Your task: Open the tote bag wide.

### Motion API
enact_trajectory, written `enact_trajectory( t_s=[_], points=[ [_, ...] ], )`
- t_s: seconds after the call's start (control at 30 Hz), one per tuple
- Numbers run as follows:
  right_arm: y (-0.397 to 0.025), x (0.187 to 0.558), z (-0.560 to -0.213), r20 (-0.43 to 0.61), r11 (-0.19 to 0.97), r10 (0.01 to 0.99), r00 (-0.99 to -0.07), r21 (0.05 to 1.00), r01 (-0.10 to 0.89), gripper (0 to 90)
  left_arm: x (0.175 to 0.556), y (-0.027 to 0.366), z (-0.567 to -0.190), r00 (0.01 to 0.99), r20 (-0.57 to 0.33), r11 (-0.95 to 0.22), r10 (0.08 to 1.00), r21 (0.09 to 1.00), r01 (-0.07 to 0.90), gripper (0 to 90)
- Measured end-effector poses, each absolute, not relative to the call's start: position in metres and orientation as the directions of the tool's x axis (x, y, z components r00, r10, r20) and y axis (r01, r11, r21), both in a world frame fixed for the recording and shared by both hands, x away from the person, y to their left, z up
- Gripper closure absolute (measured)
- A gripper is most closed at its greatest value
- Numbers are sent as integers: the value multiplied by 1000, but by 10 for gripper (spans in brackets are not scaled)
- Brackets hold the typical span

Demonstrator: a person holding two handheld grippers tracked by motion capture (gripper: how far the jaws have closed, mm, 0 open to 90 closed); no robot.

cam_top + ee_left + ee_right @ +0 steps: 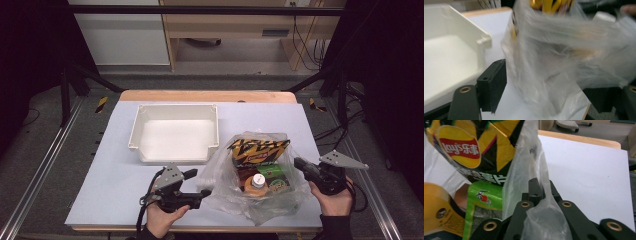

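Clear, crinkled plastic bag (260, 172) on the pale blue table cover (110, 185), near-right part of the table, mouth gaping upward. Inside the bag: black-and-yellow Lay's crisp packet (257, 150) standing at the far side, green snack packet (277, 180) near-right of it, orange bottle with a white cap (256, 184) near-left of the green packet.

Right gripper (300, 163) at the bag's right edge, held in the right hand (334, 200), grey three-cornered plate on top. In the right gripper view, jaws pressed together on a fold of the bag film (541, 195), film running up between the tips and bunching over the linkage. Crisp packet (474, 150), green packet (484, 205) and orange bottle (439, 212) close on the left of that view.

Left gripper (206, 192) at the bag's near-left edge, held in the left hand (162, 217), pointing right toward the bag. In the left gripper view, jaws spread wide, one black pad (492, 85) low on the left, the other low at the right edge, bag film (554, 65) billowing between them. Contact between pads and film not certain; picture blurred there.

Shallow white rectangular plastic tray (145, 150) on the table, far-left of the bag, just beside the bag's left edge. Tray corner (484, 41) close beside the left jaw in the left gripper view. Wooden table edge (210, 95) visible at the far side, beyond the cover.
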State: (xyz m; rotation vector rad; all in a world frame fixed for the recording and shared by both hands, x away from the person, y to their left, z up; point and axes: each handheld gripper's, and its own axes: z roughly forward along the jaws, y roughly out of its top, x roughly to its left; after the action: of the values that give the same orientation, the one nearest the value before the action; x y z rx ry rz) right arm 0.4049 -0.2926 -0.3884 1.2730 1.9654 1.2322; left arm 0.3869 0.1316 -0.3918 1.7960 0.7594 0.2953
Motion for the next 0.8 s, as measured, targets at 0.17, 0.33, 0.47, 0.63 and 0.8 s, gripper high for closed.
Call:
enact_trajectory(
  t_s=[0.17,0.33,0.47,0.63,0.8],
  points=[
    [-289,402,-381,50,164,892,-450,891,424,877,389,141,-361,750,-151,-153,644,935,320,194],
    [-286,405,-378,34,175,894,-446,892,418,873,401,131,-339,756,-122,-183,643,934,307,195],
    [-288,406,-381,37,169,896,-442,893,417,873,429,109,-347,766,-129,-250,630,900,357,272],
    [-293,407,-385,53,150,898,-436,896,419,876,454,85,-373,772,-97,-340,629,858,385,446],
    [-299,407,-390,66,134,901,-429,898,420,883,464,73,-392,767,-109,-380,632,820,429,793]
  ],
)
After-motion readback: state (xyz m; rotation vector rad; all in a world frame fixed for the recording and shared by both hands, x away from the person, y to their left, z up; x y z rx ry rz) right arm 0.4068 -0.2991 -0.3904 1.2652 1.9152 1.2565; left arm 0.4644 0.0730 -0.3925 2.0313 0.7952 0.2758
